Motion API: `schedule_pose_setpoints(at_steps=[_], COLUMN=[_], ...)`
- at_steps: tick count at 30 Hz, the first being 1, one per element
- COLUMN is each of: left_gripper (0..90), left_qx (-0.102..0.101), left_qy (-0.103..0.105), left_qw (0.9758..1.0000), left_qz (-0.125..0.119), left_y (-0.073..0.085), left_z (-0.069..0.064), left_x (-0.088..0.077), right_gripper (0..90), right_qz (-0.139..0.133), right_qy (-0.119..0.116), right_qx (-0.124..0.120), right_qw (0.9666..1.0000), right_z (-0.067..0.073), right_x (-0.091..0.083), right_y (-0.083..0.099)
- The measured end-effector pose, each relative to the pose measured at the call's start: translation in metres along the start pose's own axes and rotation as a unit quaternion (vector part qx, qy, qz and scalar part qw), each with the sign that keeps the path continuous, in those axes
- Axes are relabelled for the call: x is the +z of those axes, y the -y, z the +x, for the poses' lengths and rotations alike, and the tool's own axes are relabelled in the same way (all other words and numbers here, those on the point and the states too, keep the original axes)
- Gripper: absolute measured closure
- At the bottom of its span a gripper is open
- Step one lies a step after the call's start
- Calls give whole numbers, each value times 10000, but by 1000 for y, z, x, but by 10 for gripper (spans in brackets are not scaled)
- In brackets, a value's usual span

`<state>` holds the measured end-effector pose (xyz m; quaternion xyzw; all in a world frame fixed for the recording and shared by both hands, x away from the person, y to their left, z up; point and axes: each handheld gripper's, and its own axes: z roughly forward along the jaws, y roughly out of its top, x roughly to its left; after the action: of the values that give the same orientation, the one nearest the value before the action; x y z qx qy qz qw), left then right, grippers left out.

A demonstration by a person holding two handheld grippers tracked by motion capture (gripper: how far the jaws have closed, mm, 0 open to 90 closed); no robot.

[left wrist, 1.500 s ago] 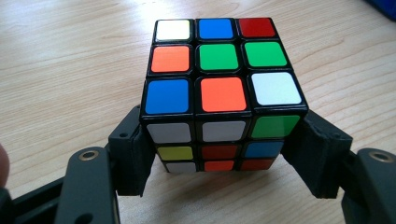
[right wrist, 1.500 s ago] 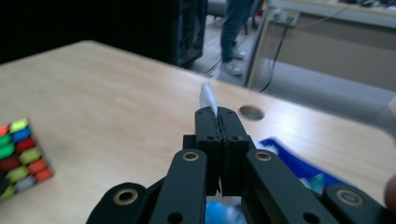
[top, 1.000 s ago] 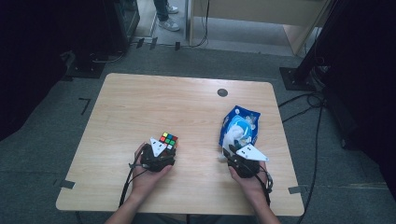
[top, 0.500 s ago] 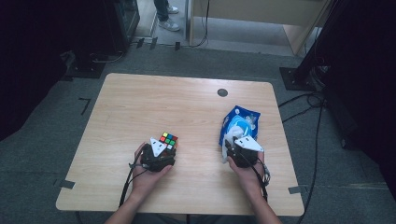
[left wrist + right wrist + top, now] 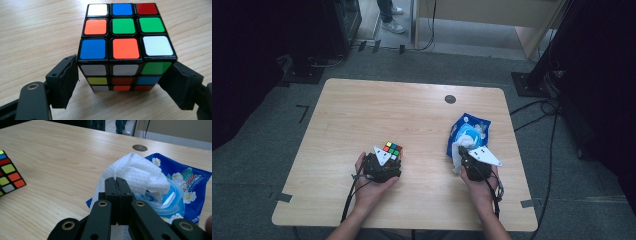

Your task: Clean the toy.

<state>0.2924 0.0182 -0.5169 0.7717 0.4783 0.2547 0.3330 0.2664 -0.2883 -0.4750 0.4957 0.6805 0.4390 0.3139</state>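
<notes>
The left claw sits low near the front edge of the surface, its jaws apart and just now opening, standing either side of the puzzle cube with a gap showing at each pad. The cube rests flat on the wood. Over toward the right edge, the right claw has just been closing and is clamped on a white wet wipe, which rises out of the blue wipes pack lying on the surface.
</notes>
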Motion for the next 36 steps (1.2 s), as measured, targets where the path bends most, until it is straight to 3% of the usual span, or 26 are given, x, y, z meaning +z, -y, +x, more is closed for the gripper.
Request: schedule_pose_setpoints(at_steps=[5,7,9,14,18,20,23,26,30,33,34,36], left_gripper=[196,237,334,340,341,341,341,341,341,342,342,342], left_qx=[-228,-282,-189,-247,-20,230,370,498,873,1027,1060,1122], left_qy=[180,286,340,619,676,755,822,1032,1322,1609,1626,1705], left_qw=[9989,9985,9987,9973,9977,9969,9959,9931,9865,9803,9797,9774], left_qz=[375,361,322,322,96,-21,-95,-262,-408,-502,-512,-547], left_y=[-6,-8,-8,-10,-9,-8,-10,-14,-17,-18,-18,-19], left_z=[6,8,8,14,11,3,-2,-11,-22,-28,-31,-35], left_x=[9,10,9,9,2,-2,-5,-12,-22,-29,-31,-34], right_gripper=[900,900,900,900,900,900,900,900,900,900,900,900], right_qz=[-97,-149,-181,-308,-420,-520,-566,-617,-639,-587,-502,-462], right_qy=[-116,-174,-228,-389,-585,-734,-835,-989,-1292,-1569,-1724,-1789], right_qx=[64,63,35,31,54,-14,-76,-112,-201,-318,-425,-473], right_qw=[9999,9997,9996,9988,9974,9960,9949,9931,9894,9854,9828,9817], right_z=[1,2,3,5,10,17,23,31,49,63,72,77], right_x=[-3,-4,-6,-11,-17,-21,-22,-23,-24,-23,-22,-21], right_y=[0,-1,-2,-6,-14,-22,-28,-37,-45,-44,-42,-41])
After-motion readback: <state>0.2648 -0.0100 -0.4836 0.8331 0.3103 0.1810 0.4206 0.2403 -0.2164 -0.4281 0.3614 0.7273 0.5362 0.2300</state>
